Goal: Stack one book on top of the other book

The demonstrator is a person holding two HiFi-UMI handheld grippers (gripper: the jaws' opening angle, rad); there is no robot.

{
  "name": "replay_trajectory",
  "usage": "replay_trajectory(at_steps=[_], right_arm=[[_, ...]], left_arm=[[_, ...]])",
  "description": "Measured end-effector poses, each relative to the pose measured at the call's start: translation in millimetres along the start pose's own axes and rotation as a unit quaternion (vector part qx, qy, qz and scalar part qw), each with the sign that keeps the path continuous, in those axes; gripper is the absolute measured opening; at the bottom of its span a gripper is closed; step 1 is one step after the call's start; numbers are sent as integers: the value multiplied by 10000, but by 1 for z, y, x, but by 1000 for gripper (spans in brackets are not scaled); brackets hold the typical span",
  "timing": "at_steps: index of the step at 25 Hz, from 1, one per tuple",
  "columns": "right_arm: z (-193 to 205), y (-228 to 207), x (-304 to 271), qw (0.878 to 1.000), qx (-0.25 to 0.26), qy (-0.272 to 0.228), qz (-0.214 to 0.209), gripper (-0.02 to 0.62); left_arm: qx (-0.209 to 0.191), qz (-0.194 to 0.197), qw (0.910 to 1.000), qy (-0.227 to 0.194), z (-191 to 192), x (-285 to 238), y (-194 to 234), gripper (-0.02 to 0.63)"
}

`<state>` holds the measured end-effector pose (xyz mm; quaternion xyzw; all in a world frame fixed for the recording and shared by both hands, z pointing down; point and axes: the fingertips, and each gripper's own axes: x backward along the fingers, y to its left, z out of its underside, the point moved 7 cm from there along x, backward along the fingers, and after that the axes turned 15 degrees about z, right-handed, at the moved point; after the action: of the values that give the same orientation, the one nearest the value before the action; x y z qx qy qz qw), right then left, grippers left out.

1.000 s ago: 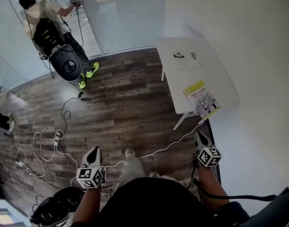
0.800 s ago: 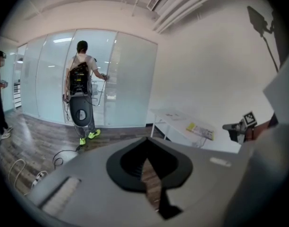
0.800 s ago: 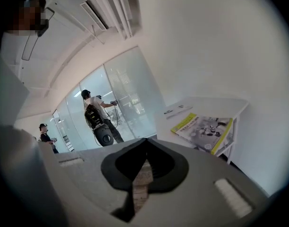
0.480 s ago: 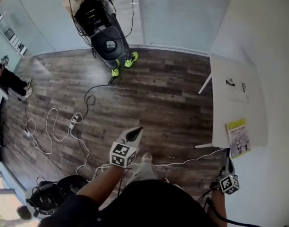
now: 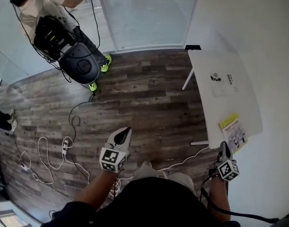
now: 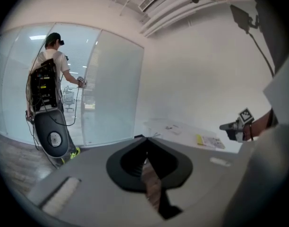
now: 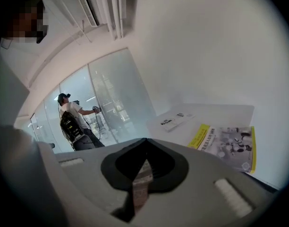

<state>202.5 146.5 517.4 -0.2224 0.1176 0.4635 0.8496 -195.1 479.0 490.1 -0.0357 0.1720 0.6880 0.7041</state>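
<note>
A white desk [image 5: 206, 70] stands along the wall at the right of the head view, on a dark wood floor [image 5: 149, 98]. Two books lie flat on it, well apart from each other. The white book [image 5: 223, 83], with a little black print on its cover, sits around the middle of the desk. The yellow-edged book [image 5: 233, 132] lies at the desk's near end, right by the near edge, and neither book is on top of the other.

The right claw [image 5: 223, 147] is held just short of the desk's near edge, close to the yellow-edged book, with its marker cube behind it. In the right gripper view its claw [image 7: 145, 143] has both jaws pressed together with nothing between them. The yellow-edged book [image 7: 227, 145] shows ahead and to the right of the tips, and the white book [image 7: 175, 119] lies farther along the desk [image 7: 220, 115].

The left claw [image 5: 125, 132] hangs over the open floor, well away from the desk. In the left gripper view its claw [image 6: 145, 143] is closed too and carries nothing. Both books [image 6: 210, 141] [image 6: 172, 128] appear small in the distance there, and the right claw [image 6: 232, 129] shows at the right.

White cables [image 5: 45, 150] trail across the floor at the left. A person [image 5: 40, 6] with a black pack on the back stands at the glass wall [image 5: 144, 18] at the far side of the room
</note>
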Motion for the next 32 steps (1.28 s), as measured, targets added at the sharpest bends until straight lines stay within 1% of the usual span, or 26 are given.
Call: replay_trajectory(at_steps=[4, 7, 10, 14, 17, 19, 22, 26, 29, 32], right_arm=[[-5, 18, 2, 10000, 70, -63, 16, 2], [-6, 8, -1, 9998, 32, -31, 172, 2], [-10, -1, -19, 9995, -46, -40, 294, 2], [-20, -1, -58, 9995, -102, -28, 308, 2], [-35, 2, -93, 9995, -202, -76, 246, 2], [-47, 7, -114, 9996, -190, -132, 185, 2], [-66, 5, -140, 9992, -274, -226, 208, 2], [-80, -14, -167, 9980, -435, -277, 366, 2], [-81, -33, -179, 9970, -509, -227, 542, 2], [-77, -58, -177, 9958, -529, -156, 724, 2]], left_arm=[[-47, 139, 9999, 92, -9, -16, 30, 5], [20, 212, 9998, 64, -15, -34, 36, 5], [23, 271, 9996, 117, -20, -53, 42, 5], [87, 180, 9996, 184, -32, -74, 54, 5], [20, 148, 9995, 264, -52, -94, 65, 5], [-83, 135, 9995, 288, -71, -110, 76, 5], [-124, 165, 9994, 267, -99, -139, 88, 5], [-203, 393, 9986, 299, -129, -192, 94, 5], [-290, 666, 9970, 253, -149, -236, 90, 5], [-324, 1011, 9931, 494, -145, -272, 71, 5]])
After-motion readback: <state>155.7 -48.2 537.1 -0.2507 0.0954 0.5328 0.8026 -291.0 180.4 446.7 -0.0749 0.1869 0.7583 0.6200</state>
